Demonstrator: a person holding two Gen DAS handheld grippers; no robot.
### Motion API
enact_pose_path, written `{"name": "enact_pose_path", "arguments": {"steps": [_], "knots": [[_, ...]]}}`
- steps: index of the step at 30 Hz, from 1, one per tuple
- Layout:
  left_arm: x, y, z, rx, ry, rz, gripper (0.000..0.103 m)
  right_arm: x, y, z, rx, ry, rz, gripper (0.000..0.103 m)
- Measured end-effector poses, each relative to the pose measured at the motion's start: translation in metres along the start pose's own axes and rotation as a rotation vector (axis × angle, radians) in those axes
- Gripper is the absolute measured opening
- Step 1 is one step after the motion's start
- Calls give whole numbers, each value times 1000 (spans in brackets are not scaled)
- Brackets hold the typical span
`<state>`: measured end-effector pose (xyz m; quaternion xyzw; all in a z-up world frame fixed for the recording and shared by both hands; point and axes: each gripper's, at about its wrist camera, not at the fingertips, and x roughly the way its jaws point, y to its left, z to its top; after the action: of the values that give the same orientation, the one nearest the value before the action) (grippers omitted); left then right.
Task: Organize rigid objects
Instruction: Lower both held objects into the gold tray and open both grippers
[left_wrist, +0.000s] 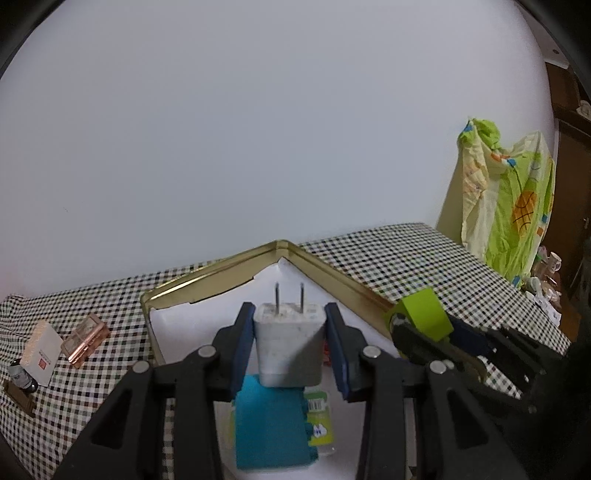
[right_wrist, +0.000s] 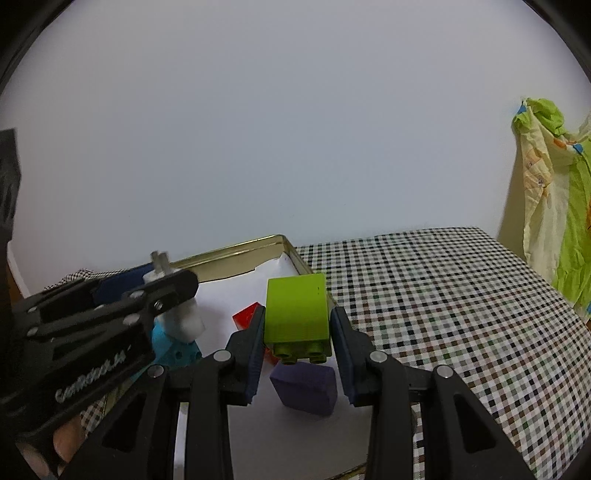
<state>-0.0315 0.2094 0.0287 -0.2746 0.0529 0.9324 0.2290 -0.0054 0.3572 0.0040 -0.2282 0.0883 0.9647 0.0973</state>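
My left gripper (left_wrist: 289, 325) is shut on a white wall charger (left_wrist: 288, 343), prongs pointing away, held above a gold-rimmed tin tray (left_wrist: 325, 266) lined with white paper. My right gripper (right_wrist: 297, 325) is shut on a lime green toy brick (right_wrist: 297, 310), studs facing me, above the same tray (right_wrist: 236, 249). In the tray lie a blue block (left_wrist: 271, 424), a small green-labelled bottle (left_wrist: 320, 421), a purple block (right_wrist: 306, 387) and a red piece (right_wrist: 246, 314). The right gripper with the green brick shows at the right of the left wrist view (left_wrist: 424, 314). The left gripper shows at the left of the right wrist view (right_wrist: 162, 291).
The tray sits on a checkered tablecloth (right_wrist: 443, 302). To the tray's left lie a white box (left_wrist: 41, 352), a pink clear case (left_wrist: 85, 339), a small dark bottle (left_wrist: 20, 374) and a brown piece (left_wrist: 16, 397). A green patterned cloth (left_wrist: 513, 206) hangs at the far right.
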Motion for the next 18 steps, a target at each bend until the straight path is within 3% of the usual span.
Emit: {"name": "enact_pose_path", "arguments": {"steps": [7,9,11,14,18], "knots": [[22,16,-1,-87,144,-6,41,10,-3,-1,19,51,27,37],[24,22,-2,-128,173,1,76,13,-3,-1,20,64,36,38],[20,25,-3,-148,166,7,99,14,-1,-2,18,72,45,38],[11,27,-2,-156,121,41,103,18,1,-3,16,85,70,40],[7,23,-2,-120,109,82,103,17,2,-4,22,74,85,55]]}}
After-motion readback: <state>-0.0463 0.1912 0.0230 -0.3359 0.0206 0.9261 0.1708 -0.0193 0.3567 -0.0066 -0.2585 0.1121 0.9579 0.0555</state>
